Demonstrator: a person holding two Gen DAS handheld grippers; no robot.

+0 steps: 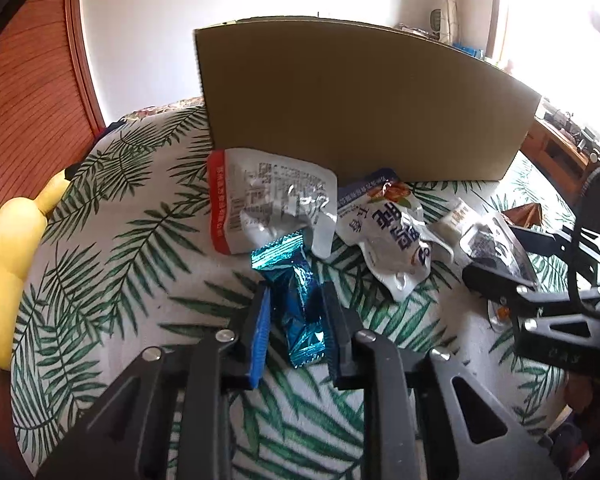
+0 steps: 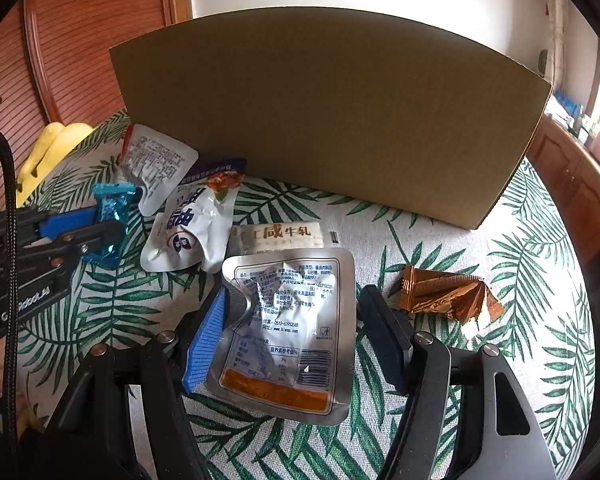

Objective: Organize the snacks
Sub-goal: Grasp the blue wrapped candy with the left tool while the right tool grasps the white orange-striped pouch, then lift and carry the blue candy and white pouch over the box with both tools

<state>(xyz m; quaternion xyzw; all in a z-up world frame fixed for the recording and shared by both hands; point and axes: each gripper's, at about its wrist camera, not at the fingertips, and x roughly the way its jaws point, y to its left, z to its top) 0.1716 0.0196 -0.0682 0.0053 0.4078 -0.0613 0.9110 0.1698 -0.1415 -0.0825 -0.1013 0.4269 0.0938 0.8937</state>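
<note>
My left gripper (image 1: 296,300) straddles a shiny blue candy wrapper (image 1: 296,300); its jaws stand close on both sides, and contact is unclear. It also shows in the right wrist view (image 2: 112,204). My right gripper (image 2: 292,312) is open around a silver snack pouch (image 2: 292,320) lying flat on the leaf-print cloth (image 2: 520,248). A red-edged silver pouch (image 1: 260,196), a white and blue pouch (image 1: 392,232) and a beige packet (image 2: 284,234) lie in front of the cardboard box (image 1: 360,104).
A copper foil wrapper (image 2: 448,292) lies right of my right gripper. A yellow plush toy (image 1: 8,240) sits at the left edge. A wooden cabinet (image 2: 572,184) stands to the right, a wooden panel (image 1: 28,92) to the left.
</note>
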